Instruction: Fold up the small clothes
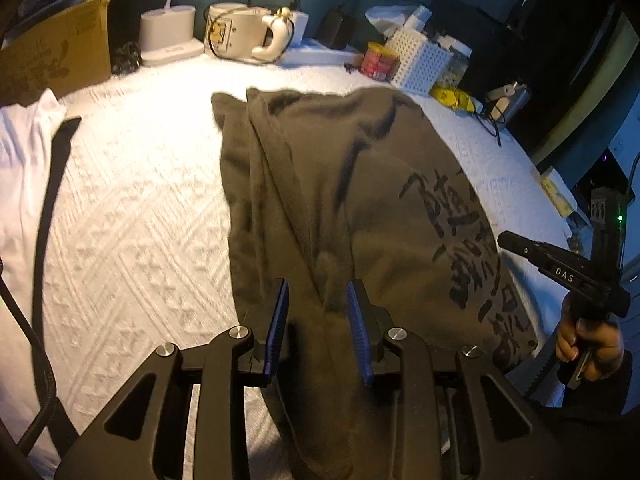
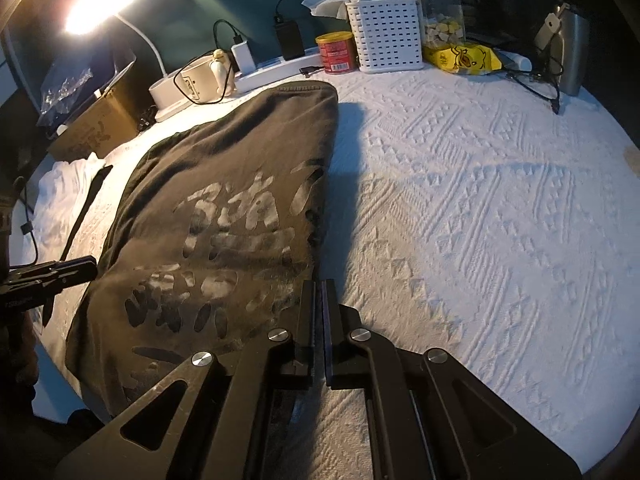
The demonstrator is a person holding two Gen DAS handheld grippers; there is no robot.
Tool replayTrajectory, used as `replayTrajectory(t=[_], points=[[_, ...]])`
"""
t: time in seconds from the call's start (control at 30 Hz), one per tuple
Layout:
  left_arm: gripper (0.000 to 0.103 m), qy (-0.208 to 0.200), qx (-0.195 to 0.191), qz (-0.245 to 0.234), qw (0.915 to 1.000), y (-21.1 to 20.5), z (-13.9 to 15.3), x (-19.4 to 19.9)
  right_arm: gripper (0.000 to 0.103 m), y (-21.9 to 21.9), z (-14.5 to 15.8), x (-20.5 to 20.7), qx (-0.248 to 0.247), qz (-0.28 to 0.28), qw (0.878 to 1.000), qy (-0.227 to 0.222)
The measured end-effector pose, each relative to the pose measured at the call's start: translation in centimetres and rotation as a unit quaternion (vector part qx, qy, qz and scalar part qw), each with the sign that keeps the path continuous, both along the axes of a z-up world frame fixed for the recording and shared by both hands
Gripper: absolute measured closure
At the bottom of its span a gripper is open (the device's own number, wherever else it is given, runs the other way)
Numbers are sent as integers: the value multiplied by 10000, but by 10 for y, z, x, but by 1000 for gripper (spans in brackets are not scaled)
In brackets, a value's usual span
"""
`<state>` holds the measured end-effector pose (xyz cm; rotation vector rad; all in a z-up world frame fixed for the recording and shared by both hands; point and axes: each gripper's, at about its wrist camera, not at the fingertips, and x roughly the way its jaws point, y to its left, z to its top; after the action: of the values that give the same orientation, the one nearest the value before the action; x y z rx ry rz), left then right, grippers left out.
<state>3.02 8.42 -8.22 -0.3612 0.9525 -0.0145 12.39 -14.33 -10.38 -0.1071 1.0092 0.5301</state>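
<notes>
Olive shirt (image 1: 340,184) spread on the white-covered worktop (image 2: 480,220), near the red can (image 2: 335,53). Left tongs (image 1: 318,314) part open astride a shirt fold, pads not pressing. Right tongs (image 2: 319,308) closed at the shirt's edge, grip unclear.

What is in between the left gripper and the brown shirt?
Nothing visible. The left gripper is open, right over a fold of the brown shirt, with cloth between its blue pads.
</notes>
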Motion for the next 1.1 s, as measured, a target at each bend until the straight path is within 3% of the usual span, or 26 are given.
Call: replayTrajectory(t=[0.07,0.1,0.13,0.2,0.77,0.9,1.0,1.1], points=[[62,-52,41,74,10000,5,3,3,95,3,3,6,-32,3,10000,-16],[54,-86,66,118,9999,8,4,6,87,3,5,8,-31,-4,10000,-26],[52,-112,84,154,9998,11,5,8,75,4,7,12,-21,-16,10000,-40],[52,-123,85,204,9997,17,8,14,64,6,10,18,11,-24,10000,-46],[52,-154,170,426,9988,61,5,83,64,27,10,89,-138,-43,9999,-19],[32,-202,-20,535,9984,75,-2,95,63,32,10,106,-127,-32,9999,-26],[31,-152,-185,607,9979,84,-9,102,52,33,9,116,-94,-43,9999,-19],[31,-75,-264,591,9979,86,-17,108,51,35,6,124,-65,-44,10000,5]])
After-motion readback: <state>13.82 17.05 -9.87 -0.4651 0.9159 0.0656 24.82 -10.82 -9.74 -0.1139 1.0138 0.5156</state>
